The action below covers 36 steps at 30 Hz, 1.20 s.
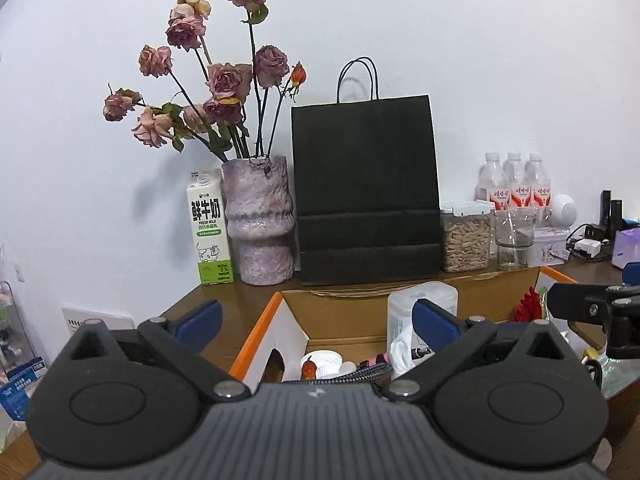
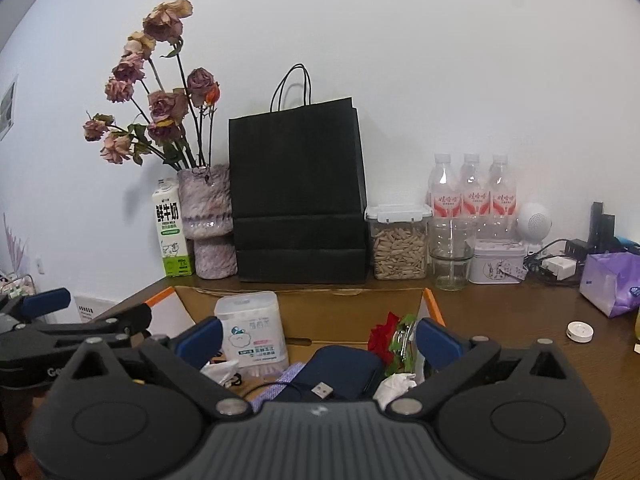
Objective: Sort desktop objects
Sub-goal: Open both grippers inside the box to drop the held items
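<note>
An open cardboard box (image 1: 340, 312) with orange-edged flaps sits on the brown desk and also shows in the right wrist view (image 2: 340, 312). It holds a cotton swab tub (image 2: 252, 330), a dark blue pouch (image 2: 340, 368), a red artificial rose (image 2: 382, 338), a USB cable (image 2: 322, 390) and crumpled tissue (image 2: 394, 386). My left gripper (image 1: 316, 318) is open and empty above the box's left part. My right gripper (image 2: 318, 338) is open and empty above the box. A small white round puck (image 2: 579, 331) lies on the desk to the right.
Along the wall stand a milk carton (image 1: 210, 228), a vase of dried roses (image 1: 260, 220), a black paper bag (image 1: 366, 192), a seed jar (image 2: 398, 244), a glass (image 2: 450, 254), a tin (image 2: 496, 262), three water bottles (image 2: 472, 192), chargers and a purple tissue pack (image 2: 610, 282).
</note>
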Motion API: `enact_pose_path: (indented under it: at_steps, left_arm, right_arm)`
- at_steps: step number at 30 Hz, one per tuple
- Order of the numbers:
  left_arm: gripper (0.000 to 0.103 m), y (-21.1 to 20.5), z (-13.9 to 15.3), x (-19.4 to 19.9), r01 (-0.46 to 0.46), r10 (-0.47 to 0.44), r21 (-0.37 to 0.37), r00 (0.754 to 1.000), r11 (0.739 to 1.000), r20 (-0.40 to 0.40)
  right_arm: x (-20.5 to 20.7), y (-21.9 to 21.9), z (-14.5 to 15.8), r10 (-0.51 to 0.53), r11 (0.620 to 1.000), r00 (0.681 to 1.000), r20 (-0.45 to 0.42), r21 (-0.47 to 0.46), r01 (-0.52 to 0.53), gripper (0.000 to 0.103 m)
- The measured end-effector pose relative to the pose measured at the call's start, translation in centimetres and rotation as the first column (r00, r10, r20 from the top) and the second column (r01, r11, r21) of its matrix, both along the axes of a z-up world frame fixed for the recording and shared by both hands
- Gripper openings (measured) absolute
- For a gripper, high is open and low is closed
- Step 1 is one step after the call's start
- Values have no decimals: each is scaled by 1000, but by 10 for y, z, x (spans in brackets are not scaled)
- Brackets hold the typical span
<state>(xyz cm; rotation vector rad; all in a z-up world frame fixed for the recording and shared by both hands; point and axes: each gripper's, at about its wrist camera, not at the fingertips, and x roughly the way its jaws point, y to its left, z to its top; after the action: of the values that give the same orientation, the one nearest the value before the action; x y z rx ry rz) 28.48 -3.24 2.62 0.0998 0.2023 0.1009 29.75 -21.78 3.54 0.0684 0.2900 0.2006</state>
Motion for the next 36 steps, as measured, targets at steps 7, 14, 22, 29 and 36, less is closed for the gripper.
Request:
enact_pose_path:
  at_steps: [7, 14, 22, 29, 36]
  left_arm:
    - [103, -2, -3, 0, 4, -4, 3, 1000, 1000, -13]
    - [103, -1, -6, -2, 4, -4, 6, 1000, 1000, -17]
    - [103, 1, -7, -8, 9, -9, 1, 1000, 1000, -3]
    - [103, -2, -13, -15, 31, -31, 17, 1000, 999, -1]
    - [103, 0, -17, -30, 31, -32, 11, 999, 999, 25]
  right_arm:
    - [-2, 3, -1, -1, 1000, 1000, -7, -16, 1, 103]
    - [-5, 6, -2, -3, 999, 1000, -1, -35, 3, 103]
    - [-15, 10, 0, 7, 998, 1000, 12, -57, -6, 103]
    - [-22, 9, -2, 8, 998, 1000, 20, -60, -7, 103]
    - [-34, 8, -10, 19, 996, 1000, 17, -87, -17, 103]
